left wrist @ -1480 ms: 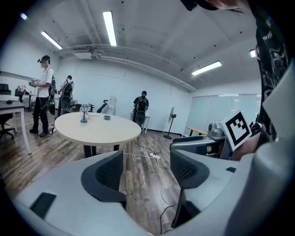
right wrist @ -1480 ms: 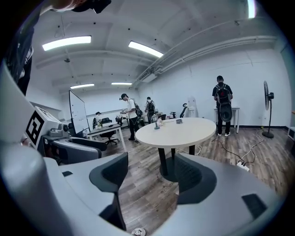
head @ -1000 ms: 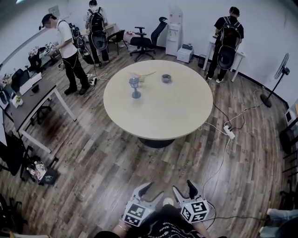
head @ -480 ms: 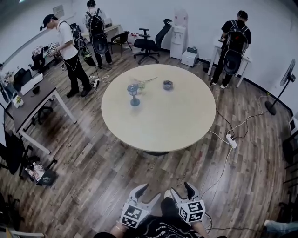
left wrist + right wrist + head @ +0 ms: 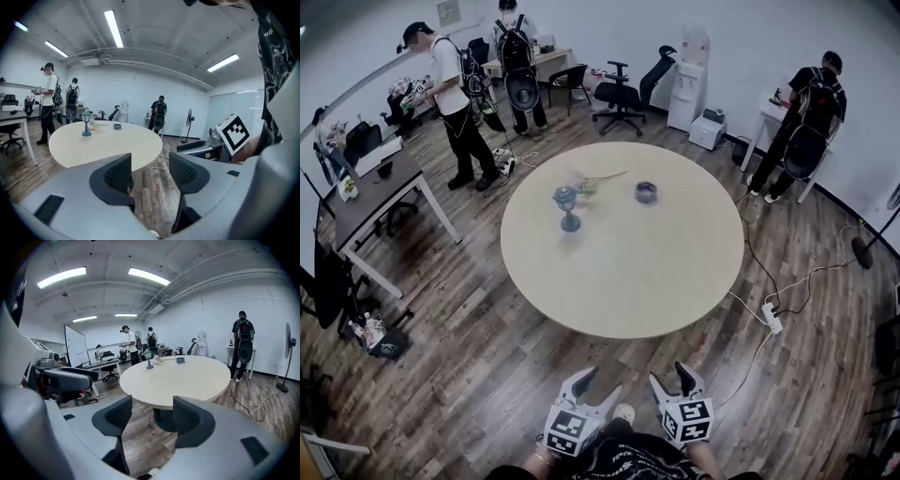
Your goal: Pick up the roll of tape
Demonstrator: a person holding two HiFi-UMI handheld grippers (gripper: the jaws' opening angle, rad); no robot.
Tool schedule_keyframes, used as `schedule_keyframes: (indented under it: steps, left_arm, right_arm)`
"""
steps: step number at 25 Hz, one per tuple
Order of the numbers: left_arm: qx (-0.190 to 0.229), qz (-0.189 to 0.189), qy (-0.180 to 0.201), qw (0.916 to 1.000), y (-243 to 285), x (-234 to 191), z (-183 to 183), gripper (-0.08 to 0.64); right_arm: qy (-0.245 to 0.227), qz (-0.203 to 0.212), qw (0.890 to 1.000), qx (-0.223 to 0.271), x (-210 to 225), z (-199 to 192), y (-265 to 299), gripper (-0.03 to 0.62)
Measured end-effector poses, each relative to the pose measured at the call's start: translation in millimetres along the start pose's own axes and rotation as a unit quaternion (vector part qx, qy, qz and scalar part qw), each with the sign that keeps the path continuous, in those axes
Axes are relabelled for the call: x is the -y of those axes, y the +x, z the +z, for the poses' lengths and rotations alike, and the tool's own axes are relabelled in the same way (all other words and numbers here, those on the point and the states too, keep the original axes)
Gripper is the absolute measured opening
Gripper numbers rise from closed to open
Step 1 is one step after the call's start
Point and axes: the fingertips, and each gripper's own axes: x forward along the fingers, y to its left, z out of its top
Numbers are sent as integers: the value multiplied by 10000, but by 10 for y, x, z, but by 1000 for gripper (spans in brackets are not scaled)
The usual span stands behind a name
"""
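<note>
Left gripper (image 5: 600,382): I read jaws apart, empty; right gripper (image 5: 669,375) jaws closing on nothing. Roll of tape (image 5: 646,191) lies well ahead of both, on the far side of the round table (image 5: 619,281).

Head view: high over wood floor (image 5: 478,328), tilted steeply down, round table (image 5: 619,272) mid-frame, well ahead of wearer.

Left gripper view: low, just above tabletop level, facing nearly level across room; table left of centre, near.

Right gripper view: same low height, alongside, aimed squarely at table; table edge close.

All three share tabletop, small blue lamp (image 5: 568,202), roll of tape (image 5: 646,192), far white wall (image 5: 750,37), standing people with backpacks (image 5: 806,122).
</note>
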Motion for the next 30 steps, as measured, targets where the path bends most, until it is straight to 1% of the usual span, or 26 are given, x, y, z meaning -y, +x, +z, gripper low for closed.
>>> schedule_keyframes:
  steps: [4, 8, 11, 13, 18, 21, 24, 27, 30]
  left_arm:
    - [-96, 135, 146, 9998, 307, 43, -14, 273]
    - [-55, 208, -72, 9997, 552, 104, 34, 273]
    - [-187, 52, -78, 9998, 687, 207, 41, 273]
    - [-229, -31, -72, 9997, 745, 245, 40, 273]
    - [-275, -48, -132, 9995, 870, 203, 47, 273]
    - [-270, -81, -213, 9994, 958, 117, 60, 273]
    - [-243, -113, -253, 9993, 1095, -35, 110, 273]
    - [-247, -186, -297, 9991, 1231, -244, 169, 273]
    - [-253, -250, -300, 9989, 1382, -486, 303, 273]
  right_arm:
    - [-31, 94, 9999, -133, 270, 14, 156, 275]
    - [-67, 111, 9998, -158, 506, 60, 231, 275]
    - [-62, 11, 9996, -258, 654, 65, 234, 273]
    - [-11, 34, 9996, -286, 690, 58, 236, 272]
    - [90, 115, 9996, -262, 681, 66, 254, 272]
    - [107, 149, 9994, -308, 655, 51, 303, 272]
    - [158, 92, 9993, -316, 691, 86, 421, 272]
    - [186, 9, 9994, -297, 729, 199, 610, 272]
    - [209, -71, 9994, -260, 773, 396, 840, 272]
